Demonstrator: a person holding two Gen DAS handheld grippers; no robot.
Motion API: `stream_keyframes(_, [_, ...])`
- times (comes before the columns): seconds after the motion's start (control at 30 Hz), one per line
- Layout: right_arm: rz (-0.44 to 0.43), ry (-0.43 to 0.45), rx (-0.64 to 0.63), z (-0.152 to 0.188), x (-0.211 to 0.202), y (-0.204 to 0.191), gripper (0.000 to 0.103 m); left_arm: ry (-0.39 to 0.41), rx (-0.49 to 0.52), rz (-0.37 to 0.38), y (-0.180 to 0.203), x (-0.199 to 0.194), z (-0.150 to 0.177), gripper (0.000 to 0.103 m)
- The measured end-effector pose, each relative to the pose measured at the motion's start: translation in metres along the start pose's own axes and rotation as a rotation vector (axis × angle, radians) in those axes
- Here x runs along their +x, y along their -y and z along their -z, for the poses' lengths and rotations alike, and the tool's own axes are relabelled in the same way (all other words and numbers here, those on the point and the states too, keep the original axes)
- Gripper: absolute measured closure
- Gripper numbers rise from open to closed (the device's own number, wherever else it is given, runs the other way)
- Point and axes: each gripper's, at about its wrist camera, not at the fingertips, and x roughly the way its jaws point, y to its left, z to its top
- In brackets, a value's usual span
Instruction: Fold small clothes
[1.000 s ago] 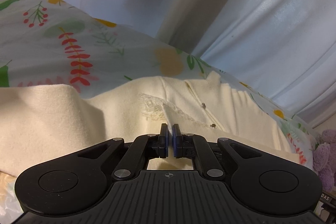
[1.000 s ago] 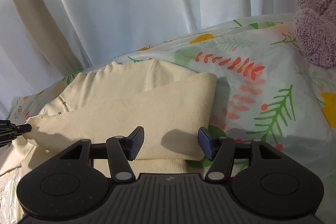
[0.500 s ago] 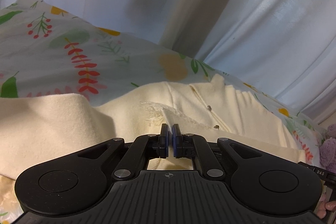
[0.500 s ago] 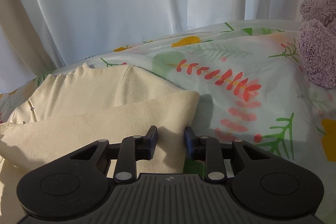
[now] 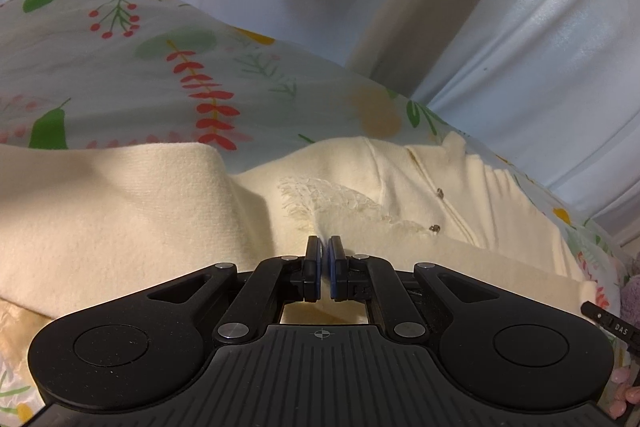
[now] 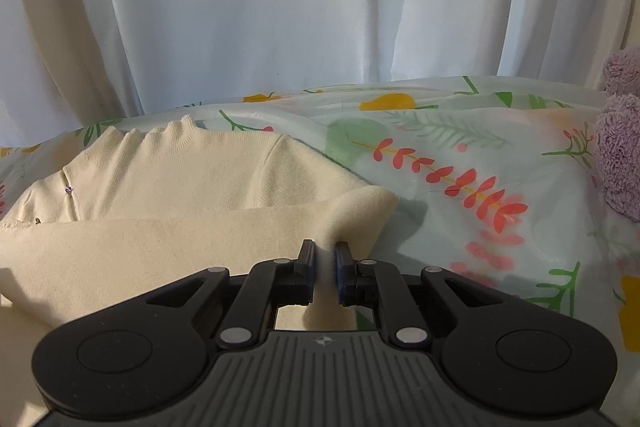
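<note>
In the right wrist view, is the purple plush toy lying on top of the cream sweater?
No. The plush toy sits on the floral sheet, apart from the sweater.

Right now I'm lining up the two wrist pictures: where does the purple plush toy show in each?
Left wrist view: the purple plush toy shows as a sliver at the right edge, low down, beyond the cream cardigan.
Right wrist view: the toy sits at the right edge, mid-height, on the floral sheet.
Shared landmark: the cardigan's small buttons along its front opening.

purple plush [image 6: 620, 139] cut off, fingertips [image 5: 626, 393] cropped
</note>
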Motion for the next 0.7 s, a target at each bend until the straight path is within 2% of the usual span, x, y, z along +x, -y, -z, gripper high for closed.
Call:
stream_keyframes(0.07, [0.012, 0.007, -0.010, -0.001, -0.005, -0.003, 0.089, -0.006, -0.015, 0.048, -0.003, -0.002, 0.001, 0.097])
stream_keyframes(0.13, [0.006, 0.024, -0.017, -0.001, -0.011, -0.007, 0.087, -0.005, -0.005, 0.060, -0.003, -0.005, 0.002, 0.090])
stream_keyframes(0.17, [-0.002, 0.035, -0.024, -0.002, -0.015, -0.010, 0.087, -0.015, 0.005, 0.061, -0.002, -0.003, 0.002, 0.080])
stream_keyframes(0.2, [-0.014, 0.044, -0.034, -0.002, -0.019, -0.015, 0.085, -0.024, 0.009, 0.062, -0.001, -0.001, 0.003, 0.078])
stream_keyframes(0.33, [-0.061, 0.043, -0.119, 0.001, -0.025, -0.041, 0.084, -0.048, 0.001, 0.058, 0.000, 0.004, 0.006, 0.079])
stream_keyframes(0.43, [-0.045, 0.100, -0.230, 0.005, -0.032, -0.063, 0.084, -0.024, 0.008, -0.010, 0.002, 0.002, 0.008, 0.077])
stream_keyframes(0.47, [-0.052, 0.101, -0.257, 0.007, -0.031, -0.068, 0.084, -0.021, 0.018, -0.022, 0.001, 0.001, 0.009, 0.069])
stream_keyframes(0.5, [-0.058, 0.090, -0.264, 0.008, -0.028, -0.069, 0.084, -0.021, 0.019, -0.015, 0.000, -0.001, 0.010, 0.057])
stream_keyframes(0.57, [-0.057, 0.051, -0.261, 0.010, -0.019, -0.066, 0.083, -0.010, -0.003, 0.006, -0.004, -0.007, 0.011, 0.045])
stream_keyframes(0.67, [0.041, 0.029, -0.240, 0.009, -0.007, -0.046, 0.083, 0.033, -0.062, -0.001, -0.017, -0.025, 0.010, 0.039])
stream_keyframes(0.7, [0.039, 0.050, -0.200, 0.007, -0.009, -0.033, 0.077, 0.052, -0.091, -0.009, -0.024, -0.032, 0.010, 0.032])
